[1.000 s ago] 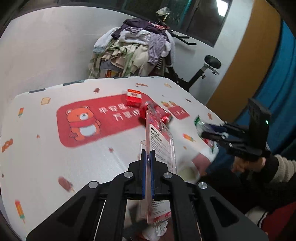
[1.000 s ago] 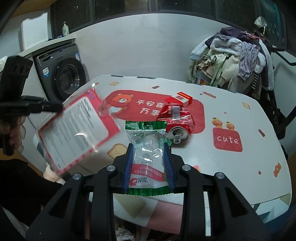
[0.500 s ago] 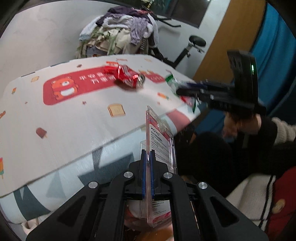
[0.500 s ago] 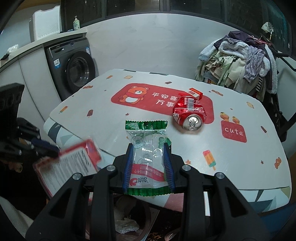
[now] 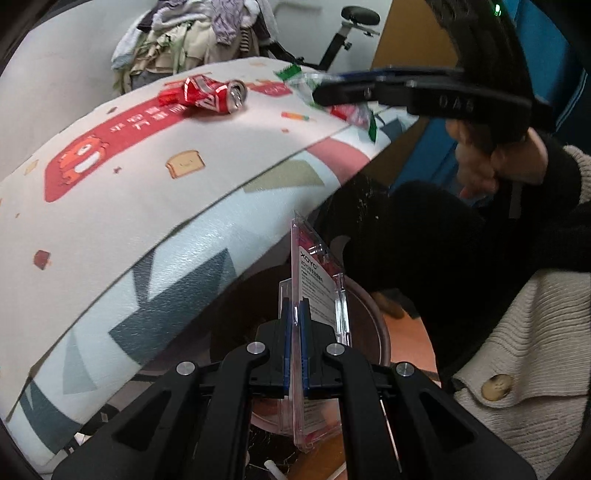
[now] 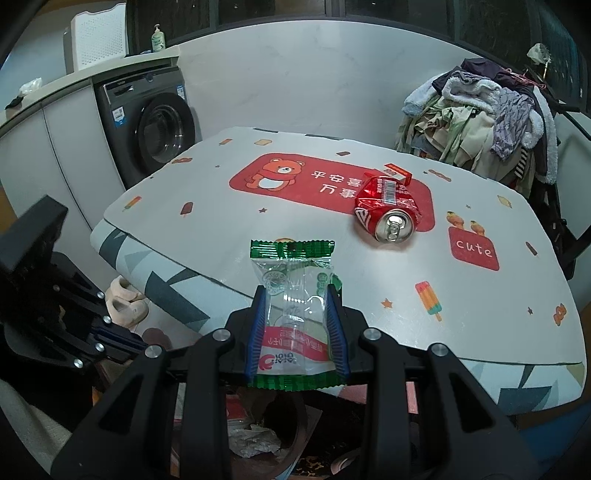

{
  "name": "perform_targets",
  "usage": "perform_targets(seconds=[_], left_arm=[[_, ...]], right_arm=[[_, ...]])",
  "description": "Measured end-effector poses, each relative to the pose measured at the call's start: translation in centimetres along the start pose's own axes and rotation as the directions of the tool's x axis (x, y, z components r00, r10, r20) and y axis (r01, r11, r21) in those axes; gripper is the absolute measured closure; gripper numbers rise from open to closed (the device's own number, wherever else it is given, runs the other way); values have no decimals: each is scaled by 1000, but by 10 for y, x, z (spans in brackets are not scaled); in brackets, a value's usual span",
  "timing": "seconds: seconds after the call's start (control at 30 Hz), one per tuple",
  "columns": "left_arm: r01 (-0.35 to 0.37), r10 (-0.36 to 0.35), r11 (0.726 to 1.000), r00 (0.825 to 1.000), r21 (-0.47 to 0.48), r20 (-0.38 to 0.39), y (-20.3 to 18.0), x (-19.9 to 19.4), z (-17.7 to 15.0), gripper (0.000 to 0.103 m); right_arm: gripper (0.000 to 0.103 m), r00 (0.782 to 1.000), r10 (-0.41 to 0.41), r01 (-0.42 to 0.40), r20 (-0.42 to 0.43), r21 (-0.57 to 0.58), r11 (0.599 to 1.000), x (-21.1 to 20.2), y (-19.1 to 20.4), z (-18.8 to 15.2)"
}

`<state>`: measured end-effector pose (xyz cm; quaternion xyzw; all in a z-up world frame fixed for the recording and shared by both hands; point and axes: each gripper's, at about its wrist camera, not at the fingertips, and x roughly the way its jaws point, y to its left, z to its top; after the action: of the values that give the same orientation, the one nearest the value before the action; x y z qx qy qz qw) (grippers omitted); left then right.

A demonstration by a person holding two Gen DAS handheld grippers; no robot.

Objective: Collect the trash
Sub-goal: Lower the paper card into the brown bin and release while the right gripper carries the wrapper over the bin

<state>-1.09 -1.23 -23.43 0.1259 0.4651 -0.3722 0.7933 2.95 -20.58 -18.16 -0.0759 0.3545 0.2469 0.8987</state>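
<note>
My left gripper (image 5: 295, 306) is shut on a clear blister pack (image 5: 317, 280) with a red card inside, held upright just below the table edge and over a brown trash bin (image 5: 380, 325). A clear snack wrapper (image 6: 291, 269) with green ends and a red label sits between the blue pads of my right gripper (image 6: 295, 291), which is shut on it above the table's near edge. On the table (image 6: 332, 280) lie a crushed red can (image 6: 388, 210) and, behind it, a small red box (image 6: 397, 173). The left gripper (image 6: 122, 343) shows at the lower left of the right wrist view.
Crumpled paper (image 6: 255, 439) lies in the bin under the table edge. A washing machine (image 6: 155, 129) stands at the back left, a clothes pile (image 6: 480, 122) on an exercise bike (image 5: 343, 33) at the back right. Slippers (image 6: 122, 302) lie on the floor. A person's cream cardigan (image 5: 535, 350) fills the right.
My left gripper has carried the blister pack off the tabletop, past the edge and down over the bin. The right gripper has drawn back a little with the wrapper still in it.
</note>
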Motion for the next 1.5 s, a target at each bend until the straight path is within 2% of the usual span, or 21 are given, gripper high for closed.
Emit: perform_targets(seconds=[0.23,0.3,0.33,0.4,0.47,0.5,0.6,0.7,0.73,0.77,0.83,1.0,1.23,1.5], left_arm=[[20,-20,1000,1000,15,-19,-10,13,-1,98],[8,-8,1000,1000,12,-13,-11,16,-2,94],[4,-4,1000,1000,0,-4,-10,16,-2,89],[-13,14,1000,1000,-21,20,-7,12,0,58],[-40,45,997,996,-68,76,-1,0,2,52],[-54,63,994,993,-94,100,2,-6,3,45],[-128,162,974,969,-186,184,11,-31,4,30],[-196,264,944,930,-264,255,15,-59,4,17],[-219,303,930,911,-294,280,16,-69,3,15],[-230,323,922,901,-313,289,17,-74,2,13],[-245,360,901,882,-357,303,21,-85,0,11],[-275,415,870,857,-410,304,26,-95,-3,8],[-310,457,850,837,-426,302,24,-97,-9,8],[-347,494,832,818,-433,295,25,-95,-10,8]], right_arm=[[69,1000,-14,14,-2,21,1000,-2,-8,-4],[69,1000,-13,13,-8,24,1000,0,-7,-5],[69,1000,-12,12,-9,25,1000,1,-7,-6],[69,1000,-9,9,-14,22,1000,2,-6,-7],[69,1000,-7,7,-17,16,1000,4,-4,-7],[69,1000,-5,5,-19,13,1000,5,-3,-8],[69,1000,7,-6,-28,11,1000,8,1,-12],[69,999,23,-23,-47,4,1000,14,6,-17],[69,998,30,-30,-55,0,1000,16,9,-19],[69,997,36,-36,-61,-3,999,18,12,-21],[69,995,51,-53,-80,-16,998,24,19,-27],[69,988,83,-92,-129,-65,994,37,39,-40],[69,978,110,-127,-175,-94,987,48,50,-54],[69,962,104,-146,-253,-155,977,68,65,-67]])
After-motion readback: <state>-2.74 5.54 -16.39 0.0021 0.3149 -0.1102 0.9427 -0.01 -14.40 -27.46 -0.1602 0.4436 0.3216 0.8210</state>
